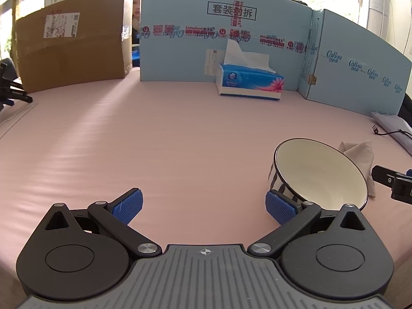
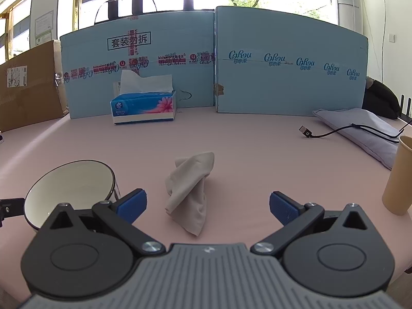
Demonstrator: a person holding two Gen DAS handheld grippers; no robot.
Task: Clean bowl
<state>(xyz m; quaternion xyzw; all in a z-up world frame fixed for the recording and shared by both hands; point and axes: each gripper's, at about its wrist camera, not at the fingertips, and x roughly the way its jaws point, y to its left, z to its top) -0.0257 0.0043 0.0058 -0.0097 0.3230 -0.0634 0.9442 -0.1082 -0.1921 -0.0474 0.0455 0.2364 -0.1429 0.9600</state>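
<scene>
A white bowl with a dark rim stands on the pink table, just right of my left gripper, which is open and empty; its right fingertip is close to the bowl's base. The bowl also shows at the left of the right wrist view. A crumpled beige cloth lies on the table between the fingers of my right gripper, which is open and empty. In the left wrist view the cloth lies behind the bowl.
A blue tissue box stands at the back against light-blue cardboard panels. A brown cardboard box is at the back left. A grey pouch with a USB cable and a paper cup are at the right.
</scene>
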